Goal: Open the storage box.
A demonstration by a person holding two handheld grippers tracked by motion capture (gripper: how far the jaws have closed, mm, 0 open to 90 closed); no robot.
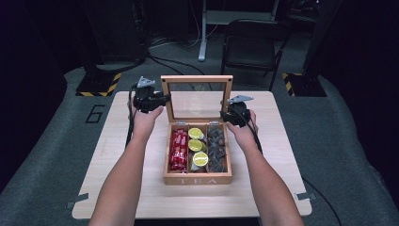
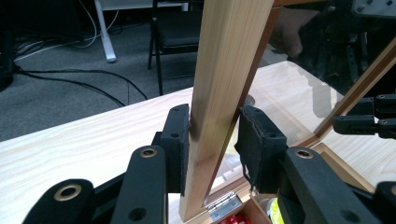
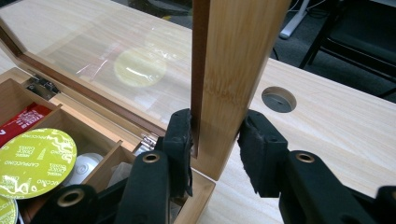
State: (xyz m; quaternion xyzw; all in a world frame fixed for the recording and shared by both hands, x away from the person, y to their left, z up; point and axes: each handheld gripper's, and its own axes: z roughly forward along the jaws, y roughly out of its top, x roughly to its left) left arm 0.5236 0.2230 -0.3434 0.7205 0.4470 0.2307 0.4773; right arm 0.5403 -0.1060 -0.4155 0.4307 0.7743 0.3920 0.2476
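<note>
1. L gripper (image 2: 212, 140) clamps lid's (image 1: 196, 79) left stile; R gripper (image 3: 215, 147) clamps right stile.
2. Lid upright over tea box (image 1: 197, 179), mid-table (image 1: 141, 197).
3. Swing both evenly; don't twist hinges.

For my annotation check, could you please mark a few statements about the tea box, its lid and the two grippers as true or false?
1. The lid stands raised. True.
2. The left gripper is clamped on the lid's side rail. True.
3. The right gripper hangs free above the table. False: its jaws hold the lid's other side rail.
4. The box has three compartments. True.
5. The red packets lie in the right compartment. False: they lie in the left one.
6. The green-topped capsules sit outside the box. False: they fill the middle compartment.
</note>
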